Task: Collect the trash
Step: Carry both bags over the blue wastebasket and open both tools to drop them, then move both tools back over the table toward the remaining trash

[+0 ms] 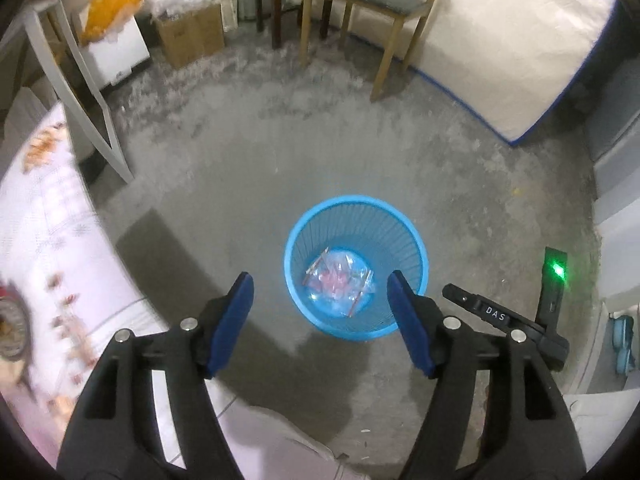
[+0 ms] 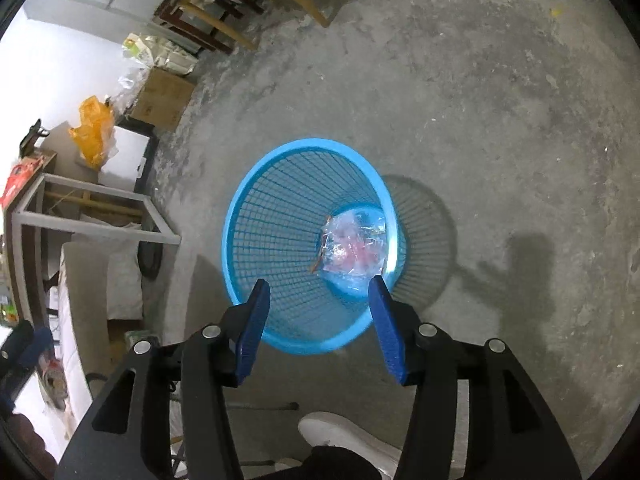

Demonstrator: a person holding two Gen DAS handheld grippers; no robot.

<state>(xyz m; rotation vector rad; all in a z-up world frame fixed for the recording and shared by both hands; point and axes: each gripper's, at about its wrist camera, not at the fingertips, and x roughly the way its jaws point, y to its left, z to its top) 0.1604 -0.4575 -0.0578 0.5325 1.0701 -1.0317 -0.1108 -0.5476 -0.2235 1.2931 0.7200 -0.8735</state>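
Blue plastic fills the middle of the left wrist view: a slatted bin [image 1: 355,266] stands on the bare concrete floor [image 1: 320,152], just ahead of and below the left gripper [image 1: 320,300], whose blue-padded jaws are spread wide with nothing between them. A crumpled clear wrapper [image 1: 340,282] with pink and red print lies at the bottom of the bin, seen through the gap between the jaws. Beyond the bin, far ahead, stands a wooden chair [image 1: 372,12], with a white mattress [image 1: 520,48] to its right. Part of the other gripper's body shows just right of the right-hand jaw, a green light glowing beside it.

In the right wrist view, the right gripper [image 2: 320,300] also stands apart and empty, though less widely. The same bin [image 2: 312,240] sits directly ahead of its tips, the wrapper [image 2: 354,244] resting on the bin's floor just beyond the right-hand finger [image 2: 386,330]. A white shoe [image 2: 340,432] shows below the gripper. A cardboard box [image 2: 164,98] sits far off to the left.
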